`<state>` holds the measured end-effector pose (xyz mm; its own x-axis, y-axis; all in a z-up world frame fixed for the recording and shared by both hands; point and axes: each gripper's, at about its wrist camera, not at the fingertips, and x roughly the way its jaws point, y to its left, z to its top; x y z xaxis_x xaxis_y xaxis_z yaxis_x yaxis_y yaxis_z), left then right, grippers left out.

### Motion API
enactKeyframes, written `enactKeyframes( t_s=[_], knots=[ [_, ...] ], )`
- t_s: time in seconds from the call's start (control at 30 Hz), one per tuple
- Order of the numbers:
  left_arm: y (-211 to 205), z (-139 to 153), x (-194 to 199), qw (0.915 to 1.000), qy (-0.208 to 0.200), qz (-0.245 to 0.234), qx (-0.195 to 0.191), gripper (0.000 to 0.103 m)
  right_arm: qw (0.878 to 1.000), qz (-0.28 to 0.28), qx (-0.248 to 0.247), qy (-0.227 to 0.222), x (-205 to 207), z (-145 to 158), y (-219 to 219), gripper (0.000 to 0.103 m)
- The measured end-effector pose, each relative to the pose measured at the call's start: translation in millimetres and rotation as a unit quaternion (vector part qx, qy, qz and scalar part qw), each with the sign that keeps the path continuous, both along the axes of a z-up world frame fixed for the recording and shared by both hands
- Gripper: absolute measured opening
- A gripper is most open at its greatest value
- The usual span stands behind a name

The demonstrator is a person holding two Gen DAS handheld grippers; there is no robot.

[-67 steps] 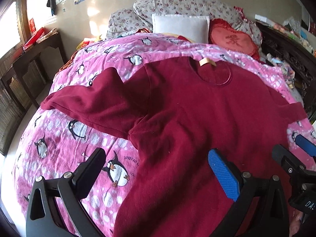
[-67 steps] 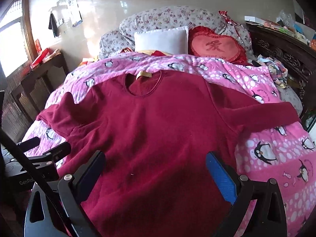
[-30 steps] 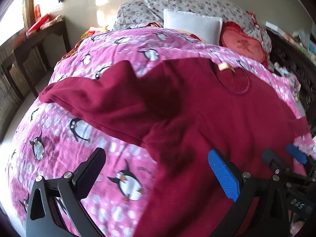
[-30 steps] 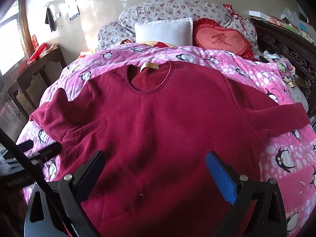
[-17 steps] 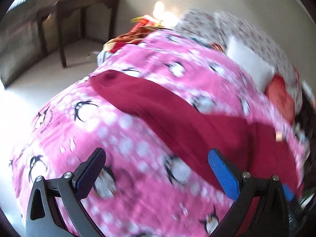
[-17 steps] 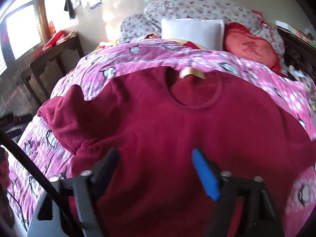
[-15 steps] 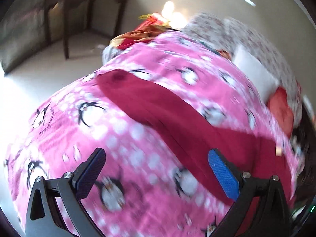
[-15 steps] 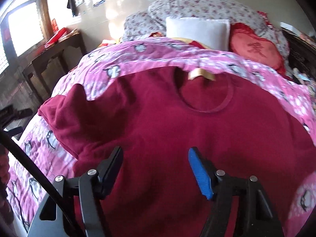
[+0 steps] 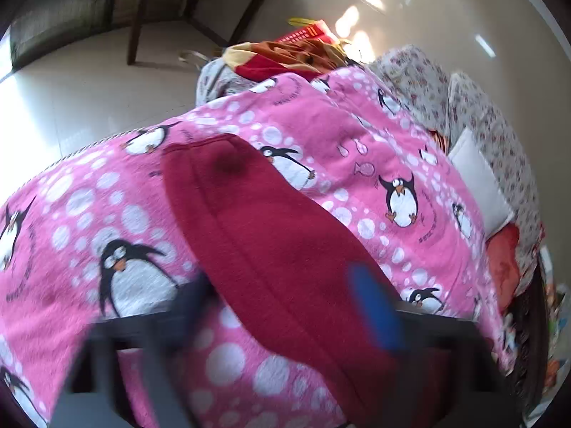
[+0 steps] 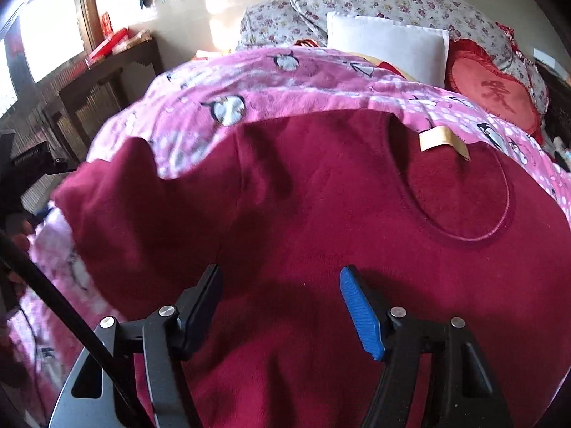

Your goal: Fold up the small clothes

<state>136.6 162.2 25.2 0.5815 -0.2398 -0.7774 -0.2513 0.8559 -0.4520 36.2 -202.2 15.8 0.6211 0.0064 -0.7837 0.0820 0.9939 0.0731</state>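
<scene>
A dark red long-sleeved top (image 10: 339, 221) lies spread flat on a pink penguin blanket (image 10: 249, 89), neckline with a tan label (image 10: 442, 141) toward the pillows. In the left wrist view its left sleeve (image 9: 271, 242) runs diagonally, cuff at the upper left. My left gripper (image 9: 285, 306) hovers over the middle of that sleeve, jaws open with the sleeve between them, blurred by motion. My right gripper (image 10: 282, 299) is open and empty, low over the chest of the top near the left shoulder.
The blanket (image 9: 357, 149) covers a bed. A white pillow (image 10: 385, 46), floral pillows (image 10: 374, 0) and a red heart cushion (image 10: 496, 92) lie at the head. A dark wooden table (image 10: 107, 78) stands to the left. Bundled clothes (image 9: 285, 57) sit beyond the bed edge, above tiled floor (image 9: 89, 82).
My left gripper has swung left and moved out over the sleeve, its jaws narrower than before. My right gripper has moved forward toward the left shoulder and its jaws have narrowed.
</scene>
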Motion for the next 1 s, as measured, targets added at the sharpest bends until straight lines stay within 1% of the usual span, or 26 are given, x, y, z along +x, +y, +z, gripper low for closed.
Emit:
enactKeyframes(
  t_s=[0.03,0.07,0.1,0.13,0.17,0.2,0.27,0.33,0.4,0.43,0.5,0.53,0.57,0.6,0.63,0.7,0.73,0.77,0.8,0.83,0.9,0.93,1.0],
  knots=[
    [-2,0,3,0.9999,0.002,-0.009,0.008,0.035,1.0,-0.002,-0.005,0.002,2,-2,0,0.07],
    [-3,4,4,0.9998,-0.004,-0.018,0.003,0.02,1.0,-0.003,-0.008,0.002,2,-3,1,0.07],
    [-2,8,4,0.9997,-0.005,-0.023,0.002,0.015,1.0,-0.002,-0.011,0.002,2,-3,1,0.07],
    [-1,15,3,0.9995,-0.006,-0.031,0.0,0.013,1.0,0.0,-0.011,0.002,1,-2,2,0.07],
    [3,29,0,0.9992,-0.014,-0.037,-0.001,0.012,1.0,0.002,-0.008,0.003,0,-1,1,0.07],
    [6,41,-4,0.999,-0.026,-0.036,0.009,0.012,1.0,0.005,-0.001,0.004,-4,2,-1,0.07],
    [11,74,-17,0.9969,-0.058,-0.035,0.041,0.011,1.0,0.002,0.007,0.001,-10,7,-6,0.07],
    [8,103,-33,0.9939,-0.084,-0.046,0.055,0.011,1.0,-0.005,0.006,-0.007,-19,16,-14,0.07],
    [-6,124,-51,0.9903,-0.106,-0.061,0.067,0.011,1.0,-0.018,0.008,-0.017,-31,25,-27,0.072],
    [-21,137,-63,0.9872,-0.121,-0.073,0.073,0.011,0.999,-0.025,0.014,-0.022,-37,29,-34,0.074],
    [-48,152,-79,0.9809,-0.144,-0.101,0.083,0.011,0.999,-0.037,0.023,-0.029,-51,36,-50,0.077],
    [-66,160,-89,0.9765,-0.157,-0.12,0.087,0.011,0.998,-0.043,0.022,-0.032,-58,39,-58,0.078],
    [-92,170,-101,0.9699,-0.172,-0.147,0.09,0.011,0.998,-0.049,0.019,-0.035,-64,42,-65,0.078],
    [-108,177,-106,0.9659,-0.18,-0.164,0.089,0.011,0.997,-0.059,0.013,-0.039,-73,45,-76,0.078],
    [-130,183,-115,0.9597,-0.191,-0.188,0.087,0.011,0.997,-0.069,0.007,-0.041,-80,48,-87,0.079],
    [-187,191,-136,0.942,-0.212,-0.245,0.088,0.011,0.995,-0.089,0.004,-0.043,-94,52,-108,0.081],
    [-207,192,-141,0.9363,-0.217,-0.261,0.089,0.011,0.993,-0.107,0.007,-0.047,-104,54,-124,0.082],
    [-241,190,-151,0.9261,-0.223,-0.29,0.091,0.011,0.992,-0.118,0.01,-0.048,-111,55,-133,0.083],
    [-261,185,-158,0.9198,-0.224,-0.308,0.095,0.011,0.99,-0.133,0.015,-0.049,-120,55,-146,0.084],
    [-295,175,-165,0.9117,-0.223,-0.33,0.1,0.011,0.988,-0.148,0.019,-0.048,-129,53,-160,0.084],
    [-339,155,-169,0.9047,-0.21,-0.357,0.099,0.011,0.985,-0.168,0.021,-0.044,-142,51,-182,0.084],
    [-367,138,-171,0.8991,-0.202,-0.376,0.099,0.011,0.982,-0.181,0.02,-0.04,-150,48,-194,0.084],
    [-401,111,-169,0.8921,-0.188,-0.4,0.093,0.012,0.979,-0.201,0.021,-0.035,-163,44,-211,0.085]
  ],
)
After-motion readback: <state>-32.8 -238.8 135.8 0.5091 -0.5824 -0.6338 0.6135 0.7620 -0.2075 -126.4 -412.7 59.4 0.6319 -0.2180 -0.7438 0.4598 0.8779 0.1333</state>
